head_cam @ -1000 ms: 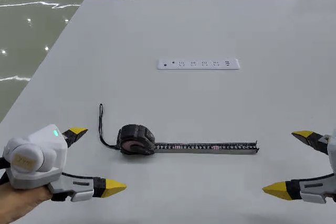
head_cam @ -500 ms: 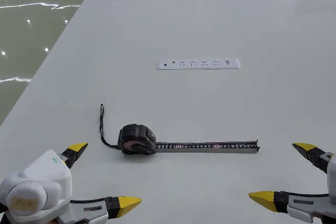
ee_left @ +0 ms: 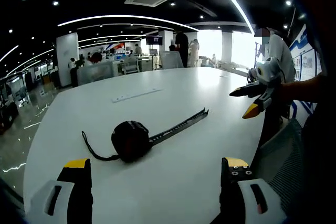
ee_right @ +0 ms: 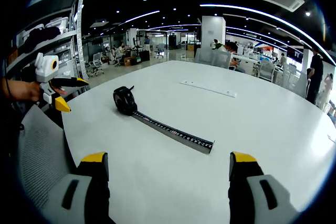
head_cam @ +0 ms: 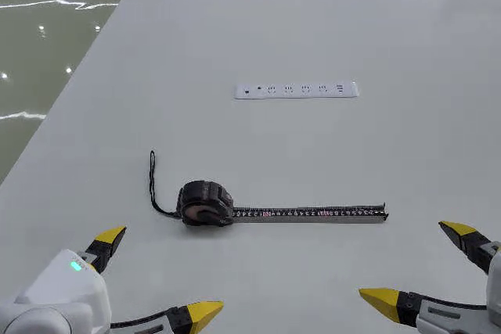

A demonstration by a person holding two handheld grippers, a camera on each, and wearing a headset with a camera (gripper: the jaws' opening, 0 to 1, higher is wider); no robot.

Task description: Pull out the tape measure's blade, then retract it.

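Observation:
A black tape measure [head_cam: 205,204] lies on the white table [head_cam: 313,29], its blade [head_cam: 313,213] pulled out to the right and lying flat, its black wrist strap [head_cam: 153,181] curling off to the left. My left gripper [head_cam: 155,278] is open at the near left edge, well short of the case. At the near right my right gripper [head_cam: 423,267] is open too, below the blade's end hook [head_cam: 383,212]. The left gripper view has the tape measure [ee_left: 131,140] and blade [ee_left: 178,127] ahead of the jaws. The right gripper view has the case [ee_right: 125,100] and blade [ee_right: 173,132].
A white power strip [head_cam: 297,89] lies flat further back on the table. The table's left edge [head_cam: 63,107] drops to a glossy floor. Office chairs and people stand beyond the far edge.
Both grippers have drawn back toward me and lower in the picture, away from the tape measure. The tape measure and its extended blade have stayed put.

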